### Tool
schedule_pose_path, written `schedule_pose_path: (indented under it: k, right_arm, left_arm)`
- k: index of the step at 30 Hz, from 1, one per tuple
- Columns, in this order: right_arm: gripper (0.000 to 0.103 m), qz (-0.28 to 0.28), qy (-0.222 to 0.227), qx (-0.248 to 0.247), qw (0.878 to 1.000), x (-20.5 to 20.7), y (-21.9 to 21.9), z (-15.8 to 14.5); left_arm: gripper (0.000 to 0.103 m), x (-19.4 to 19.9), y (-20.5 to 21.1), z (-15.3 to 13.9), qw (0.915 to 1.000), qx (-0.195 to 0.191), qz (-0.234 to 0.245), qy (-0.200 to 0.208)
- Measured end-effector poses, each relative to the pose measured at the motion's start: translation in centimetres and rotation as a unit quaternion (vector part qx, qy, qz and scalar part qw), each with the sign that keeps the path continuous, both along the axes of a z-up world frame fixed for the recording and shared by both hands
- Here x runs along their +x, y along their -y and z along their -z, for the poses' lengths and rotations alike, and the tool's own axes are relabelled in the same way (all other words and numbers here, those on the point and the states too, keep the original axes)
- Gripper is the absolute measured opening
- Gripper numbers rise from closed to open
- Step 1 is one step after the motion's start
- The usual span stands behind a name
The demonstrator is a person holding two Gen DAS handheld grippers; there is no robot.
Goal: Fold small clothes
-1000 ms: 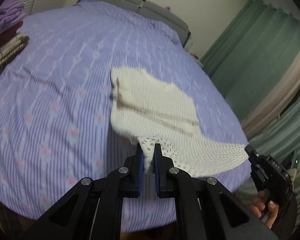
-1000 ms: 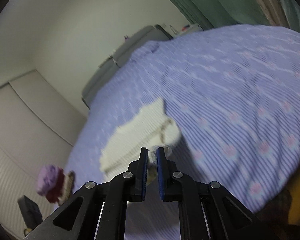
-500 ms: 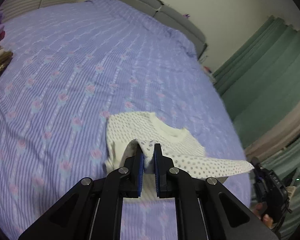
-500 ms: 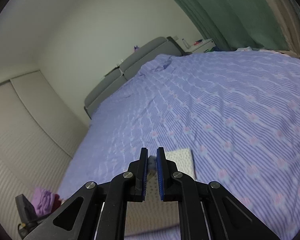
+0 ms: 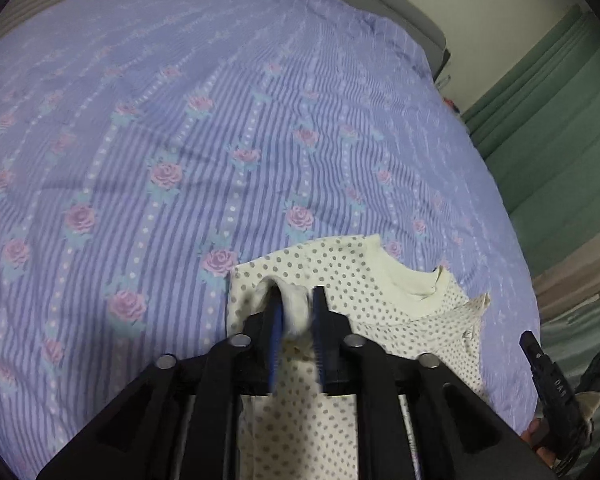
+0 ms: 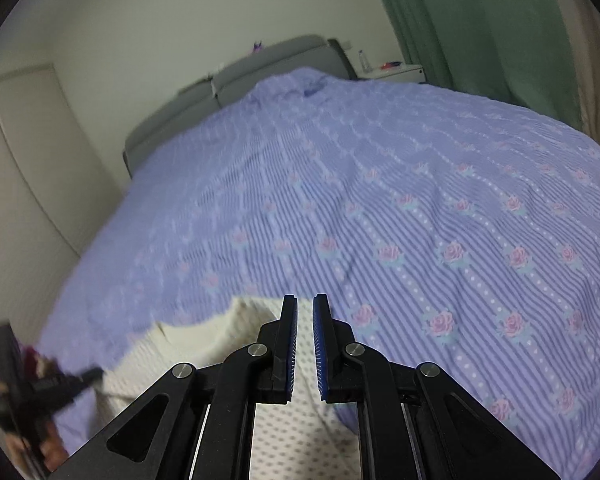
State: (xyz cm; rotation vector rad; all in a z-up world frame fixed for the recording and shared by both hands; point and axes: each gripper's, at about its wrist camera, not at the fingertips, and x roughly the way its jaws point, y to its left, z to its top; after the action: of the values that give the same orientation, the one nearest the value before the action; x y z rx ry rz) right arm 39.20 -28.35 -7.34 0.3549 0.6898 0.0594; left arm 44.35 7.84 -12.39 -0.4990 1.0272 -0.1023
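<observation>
Two grippers: one on the cloth, one off it.
Left gripper (image 5: 296,320): its jaws are clamped on a bunched white fold of the dotted shirt (image 5: 364,308), pinched between the blue pads at the shirt's left shoulder edge.
Right gripper (image 6: 305,332): its jaws stand slightly apart with nothing between them; only cloth and bedspread show through the gap.
Shirt: cream with grey dots, lying face up on the striped, rose-printed bedspread (image 5: 180,152) near the bed's near edge, with the collar (image 5: 416,284) pointing toward the headboard. In the right wrist view the cloth (image 6: 204,340) sits under and to the left of the fingers, blurred.
Step in hand: likely laying the shirt out flat before the first fold; the right side looks already let go and the left corner is not yet released.
Next move: probably setting that pinched shoulder down flat and parting the left jaws, then taking a side edge or sleeve to bring it across the body.
Risk: the small flap (image 5: 476,308) at the right shoulder looks turned up and may need smoothing.
Farther out: grey headboard (image 6: 260,68) and green curtain (image 5: 548,92).
</observation>
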Motion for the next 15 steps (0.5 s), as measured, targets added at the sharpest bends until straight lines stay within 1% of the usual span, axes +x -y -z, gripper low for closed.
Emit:
schedule_pose_path:
  k: [2, 4, 6, 8, 9, 11, 12, 15]
  right_arm:
    - [0.011, -0.022, -0.007, -0.020, 1.000, 0.1, -0.7, 0.4]
    - [0.012, -0.045, -0.015, -0.046, 0.998, 0.3, -1.8, 0.7]
    - [0.013, -0.063, -0.015, -0.060, 0.996, 0.3, -2.5, 0.9]
    - [0.023, -0.076, -0.018, -0.075, 0.994, 0.6, -3.3, 1.1]
    - [0.025, -0.082, -0.018, -0.081, 0.993, 0.7, -3.5, 1.1]
    - [0.026, -0.091, -0.021, -0.089, 0.992, 0.9, -3.9, 1.0]
    - [0.026, -0.100, -0.022, -0.094, 0.990, 0.9, -4.1, 0.9]
    - [0.029, -0.107, -0.025, -0.104, 0.988, 1.3, -4.4, 0.8]
  left_arm:
    - [0.056, 0.2, -0.4, 0.0, 0.9999, -0.009, 0.003, 0.007]
    - [0.064, -0.1, -0.8, -0.5, 0.9998, -0.004, 0.001, 0.017]
    - [0.065, -0.3, -1.3, -1.4, 0.9994, 0.001, 0.012, 0.031]
    - [0.069, -1.1, -2.0, -2.6, 0.9981, 0.016, 0.020, 0.055]
    - [0.069, -1.5, -2.3, -3.0, 0.9971, 0.026, 0.026, 0.067]
    - [0.068, -2.1, -2.7, -3.5, 0.9935, 0.064, 0.041, 0.085]
    - [0.068, -2.4, -2.9, -3.4, 0.9920, 0.074, 0.052, 0.088]
    - [0.068, -2.9, -3.0, -2.6, 0.9900, 0.076, 0.087, 0.081]
